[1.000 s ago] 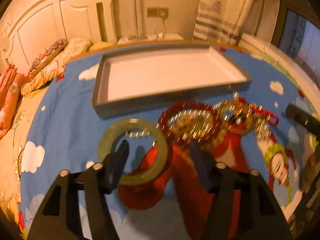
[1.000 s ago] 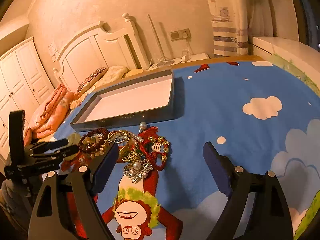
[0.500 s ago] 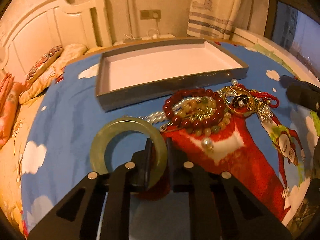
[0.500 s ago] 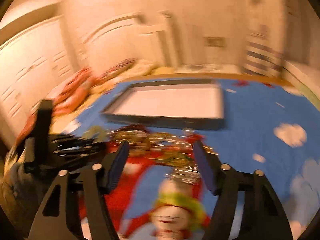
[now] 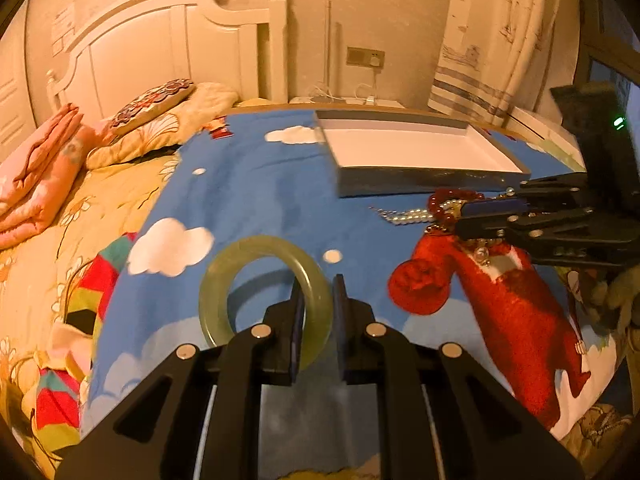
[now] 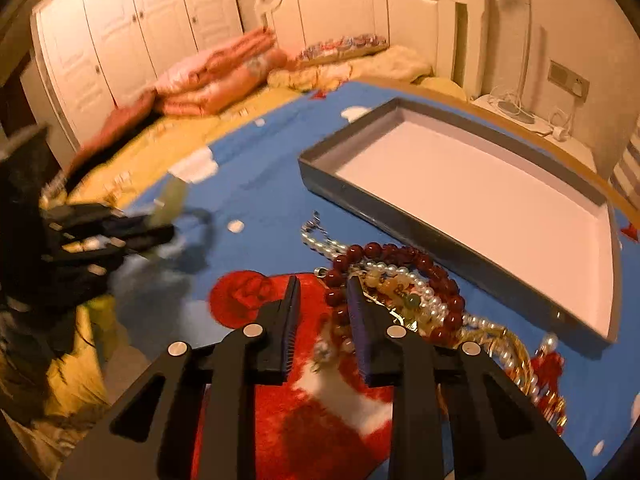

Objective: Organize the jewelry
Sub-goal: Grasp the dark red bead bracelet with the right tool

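Note:
My left gripper is shut on the rim of a green jade bangle, held just above the blue blanket. In the right wrist view it shows blurred at the left, left gripper with the bangle. My right gripper hangs over the jewelry pile, its jaws closing. A red bead bracelet lies between them, and the left pad is still apart from the beads. A pearl necklace and gold pieces lie tangled with it. Beyond stands the grey tray with a bare white floor.
Everything lies on a bed with a blue cartoon blanket. Folded pink quilts and pillows sit by the white headboard. A nightstand with cables stands behind the tray, and wardrobes line the far wall.
The left jaws closed on the bangle's rim and carried it left, away from the pile. The right gripper swung over to the pile, rolled, and its jaws narrowed around the red beads.

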### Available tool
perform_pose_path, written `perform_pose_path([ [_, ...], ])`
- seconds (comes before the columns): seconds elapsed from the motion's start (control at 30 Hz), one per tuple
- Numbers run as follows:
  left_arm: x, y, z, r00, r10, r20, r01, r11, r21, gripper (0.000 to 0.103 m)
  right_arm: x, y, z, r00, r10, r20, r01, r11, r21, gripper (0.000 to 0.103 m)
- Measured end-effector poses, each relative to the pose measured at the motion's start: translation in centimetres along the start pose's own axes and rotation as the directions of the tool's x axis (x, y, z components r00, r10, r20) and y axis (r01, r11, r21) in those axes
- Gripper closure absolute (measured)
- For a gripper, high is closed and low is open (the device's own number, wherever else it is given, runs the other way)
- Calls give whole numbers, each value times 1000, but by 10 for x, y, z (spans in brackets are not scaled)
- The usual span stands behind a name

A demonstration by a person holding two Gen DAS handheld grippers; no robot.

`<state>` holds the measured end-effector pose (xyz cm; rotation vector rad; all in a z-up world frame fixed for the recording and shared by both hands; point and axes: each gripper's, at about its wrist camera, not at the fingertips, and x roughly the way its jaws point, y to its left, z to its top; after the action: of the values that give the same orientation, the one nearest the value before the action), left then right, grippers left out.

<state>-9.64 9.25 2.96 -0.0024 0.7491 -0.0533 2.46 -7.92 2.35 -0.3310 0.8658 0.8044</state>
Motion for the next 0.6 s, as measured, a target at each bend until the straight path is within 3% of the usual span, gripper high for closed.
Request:
perform_pose_path([
  [0.07, -3, 3, -2, 1000, -4, 3, 4, 1000, -7, 90, 5, 3, -2, 999, -34, -12, 33, 998, -48, 79],
  [0.13, -5, 6, -4, 1000, -9, 7, 9, 1000, -11, 90, 6, 7, -4, 998, -57, -9, 56, 995, -82, 88],
  [0.23, -5, 6, -5, 1000, -10, 8, 10, 1000, -13, 90, -6, 11, -9, 997, -69, 34, 73, 992, -106, 89],
  [0.6, -3, -7, 3, 999, -39, 12, 39, 999, -8, 90, -62, -22, -4, 972, 57, 230, -89, 987, 133, 89],
])
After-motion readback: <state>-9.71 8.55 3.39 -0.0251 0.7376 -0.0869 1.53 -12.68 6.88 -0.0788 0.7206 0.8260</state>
